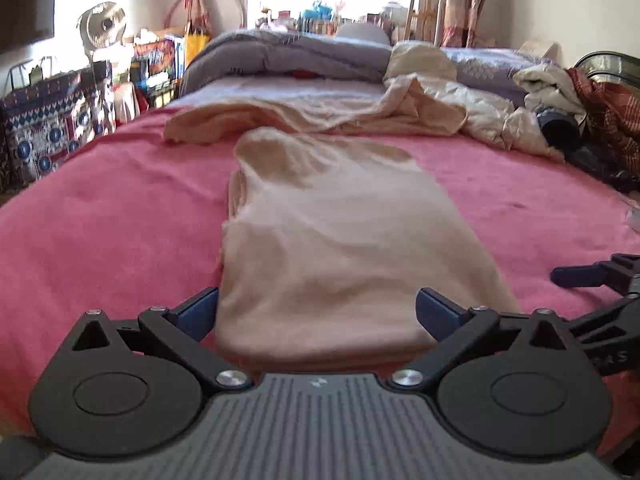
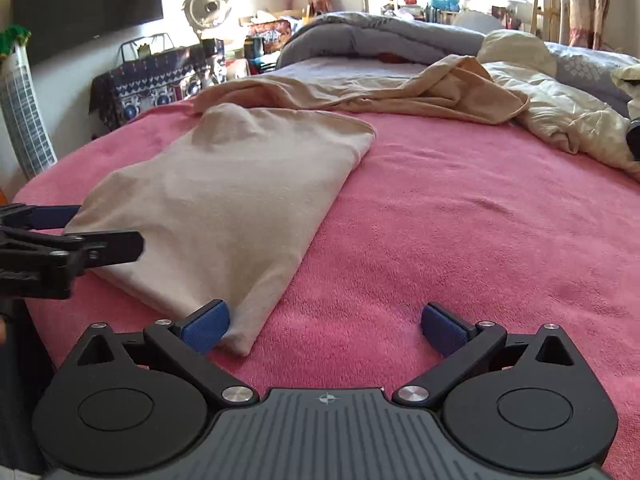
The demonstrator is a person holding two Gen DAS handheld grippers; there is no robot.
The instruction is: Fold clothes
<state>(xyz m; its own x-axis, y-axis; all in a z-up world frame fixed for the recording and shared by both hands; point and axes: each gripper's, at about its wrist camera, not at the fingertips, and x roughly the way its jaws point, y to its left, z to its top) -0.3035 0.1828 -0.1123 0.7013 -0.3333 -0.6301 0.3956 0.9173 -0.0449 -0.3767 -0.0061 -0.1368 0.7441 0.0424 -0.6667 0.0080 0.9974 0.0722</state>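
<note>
- Pink terry blanket (image 1: 120, 208) covers the bed, both views.
- Left gripper (image 1: 318, 312): fingers (image 1: 198, 310) spread wide, released, nothing grasped. The near end of the folded beige garment (image 1: 332, 240) lies between them; the cloth edge looks just beside the left pad, contact unclear.
- Folded beige garment: a long flat rectangle on the pink blanket, running from 6 o'clock up toward 12 in the left wrist view. In the right wrist view (image 2: 224, 200) it runs from 7 toward 11 o'clock.
- Tan unfolded garment (image 1: 280, 114) lies crumpled across the bed at 12 o'clock, just beyond the folded piece's far end.
- Grey duvet (image 1: 288, 54) bunched behind that, at the bed's far end.
- Cream quilt (image 1: 492, 116) heaped at 2 o'clock, beside the tan garment.
- Right gripper (image 2: 326, 326): fingers (image 2: 206, 326) apart, released, empty. The left pad touches or sits just beside the near corner of the folded garment; the right pad is over bare blanket.
- Right gripper also shows at 3 o'clock in the left wrist view (image 1: 592, 280), right of the folded garment, apart from it.
- Left gripper shows at 9 o'clock in the right wrist view (image 2: 72, 228), its fingers straddling the garment's near left edge.
- Fan (image 2: 208, 8) and clutter along the wall at 11 o'clock.
</note>
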